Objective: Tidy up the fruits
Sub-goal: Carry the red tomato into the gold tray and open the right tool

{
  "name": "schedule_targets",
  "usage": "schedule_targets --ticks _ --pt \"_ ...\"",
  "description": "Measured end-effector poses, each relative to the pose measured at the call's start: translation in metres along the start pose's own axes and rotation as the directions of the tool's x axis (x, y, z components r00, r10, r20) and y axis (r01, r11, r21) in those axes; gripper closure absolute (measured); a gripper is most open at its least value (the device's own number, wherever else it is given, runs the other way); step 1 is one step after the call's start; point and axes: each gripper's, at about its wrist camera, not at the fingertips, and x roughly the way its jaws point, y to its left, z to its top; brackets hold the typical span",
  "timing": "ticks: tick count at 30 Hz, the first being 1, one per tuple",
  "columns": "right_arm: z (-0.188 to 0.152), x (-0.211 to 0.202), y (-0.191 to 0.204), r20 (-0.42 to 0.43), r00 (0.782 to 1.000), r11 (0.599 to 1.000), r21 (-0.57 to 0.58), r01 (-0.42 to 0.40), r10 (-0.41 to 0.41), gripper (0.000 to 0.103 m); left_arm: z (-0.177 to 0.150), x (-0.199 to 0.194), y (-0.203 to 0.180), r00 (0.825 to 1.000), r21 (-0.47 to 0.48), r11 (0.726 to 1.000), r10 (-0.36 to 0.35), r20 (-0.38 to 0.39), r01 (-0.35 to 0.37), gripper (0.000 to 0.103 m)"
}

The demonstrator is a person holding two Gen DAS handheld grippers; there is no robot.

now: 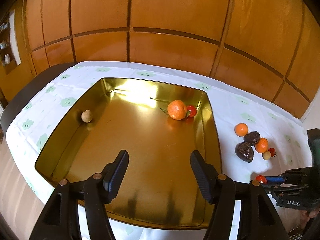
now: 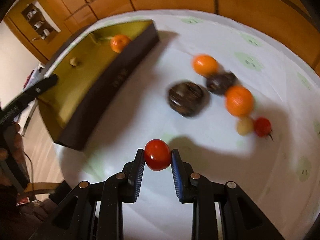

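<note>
The left gripper [image 1: 159,159] hangs over the gold tin [image 1: 212,120], jaws apart with nothing between them. Inside the tin, a beige ball [image 1: 86,116] sits by the left wall; a mandarin [image 1: 177,109] touches a red tomato [image 1: 191,111] near the right wall. Right of the tin, on the cloth [image 1: 230,104], lie two mandarins, two dark fruits, a pale ball and a tomato, blurred in the right wrist view. The right gripper [image 2: 158,156] pinches a tomato [image 2: 157,154] at its tips, above the cloth near the tin's corner
</note>
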Motion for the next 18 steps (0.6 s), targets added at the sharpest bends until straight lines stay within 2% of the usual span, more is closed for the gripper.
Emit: schedule_targets --ticks 6,10,13,18 --pt "0.034 -0.017 0.041 0.095 0.993 0.996 -0.065 -0.059 0.065 0.076 -0.002 -0.003 0.021 1.000 -0.043 0.999 0.026 0.009 -0.026 0.038" --pt "0.059 -0.016 0.074 0.135 0.987 0.993 -0.100 -0.070 0.083 0.076 -0.003 -0.004 0.036 0.999 -0.073 0.996 0.043 0.008 -0.042 0.038" --pt "0.077 -0.006 0.091 0.143 0.988 0.990 -0.130 -0.047 0.065 0.076 -0.005 -0.005 0.041 0.999 -0.085 0.995 0.052 0.009 -0.051 0.038" --pt "0.095 0.013 0.108 0.140 0.990 0.981 -0.188 0.051 -0.025 0.076 -0.006 -0.006 0.046 0.998 -0.088 0.995 0.056 0.010 -0.055 0.038"
